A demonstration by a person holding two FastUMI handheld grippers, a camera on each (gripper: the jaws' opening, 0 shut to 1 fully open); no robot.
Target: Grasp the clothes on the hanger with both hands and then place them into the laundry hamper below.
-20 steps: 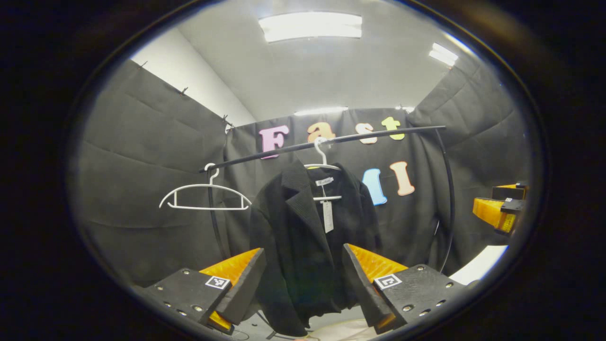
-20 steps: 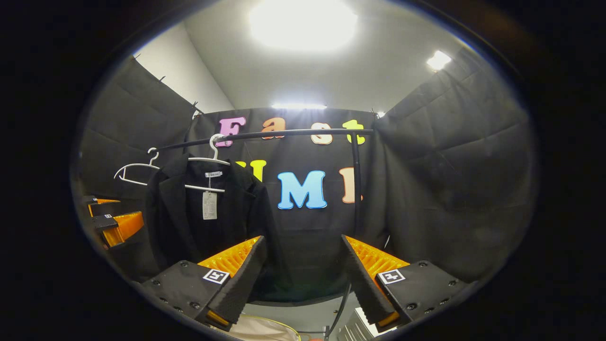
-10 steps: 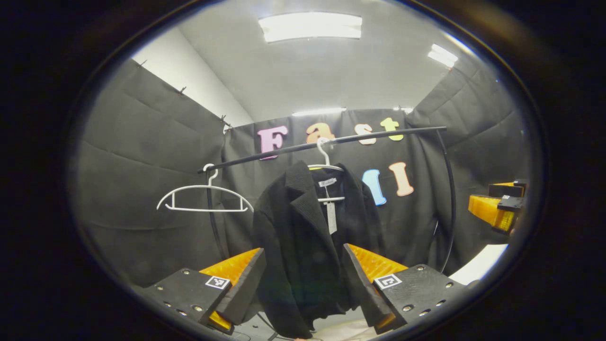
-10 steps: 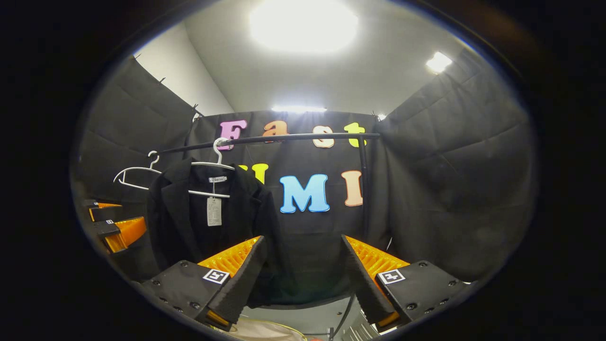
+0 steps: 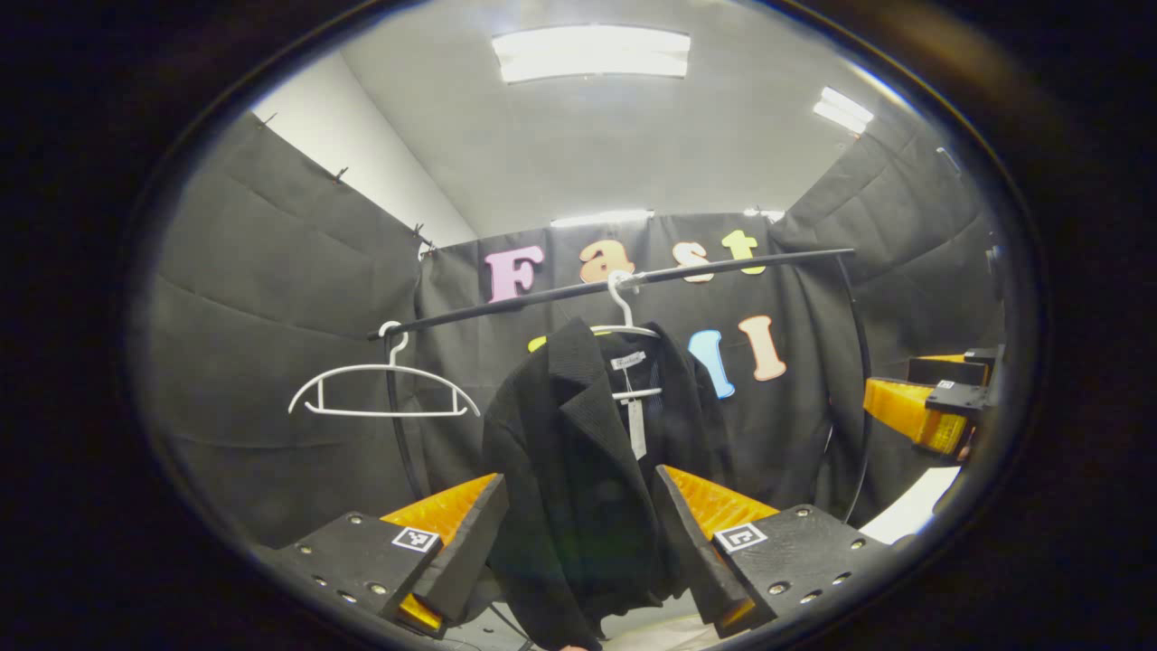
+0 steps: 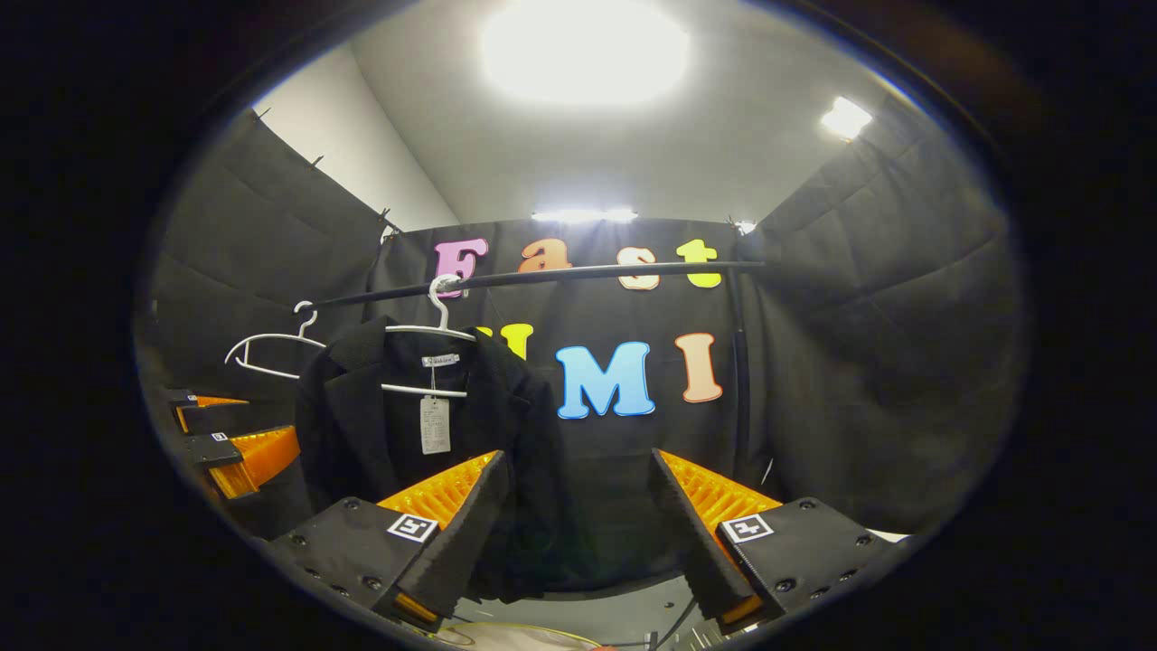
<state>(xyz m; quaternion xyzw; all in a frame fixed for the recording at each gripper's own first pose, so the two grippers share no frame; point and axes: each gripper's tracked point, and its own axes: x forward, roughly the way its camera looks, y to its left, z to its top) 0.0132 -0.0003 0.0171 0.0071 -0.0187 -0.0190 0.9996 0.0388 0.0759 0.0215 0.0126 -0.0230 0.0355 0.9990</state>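
- On the black rail [image 5: 624,282], two white hangers: one bare hanger [image 5: 383,391], one clothed hanger [image 5: 624,312] bearing a single black jacket [image 5: 578,470].
- Inside the collar, one sewn neck label [image 6: 440,360] and one hanging paper tag [image 6: 435,425]; writing on both too small to read.
- Left tongs [image 5: 578,542]: released, jaws apart, short of the jacket.
- Right tongs [image 6: 578,533]: released, beside the jacket's far edge.
- Ceiling lights [image 5: 592,50].
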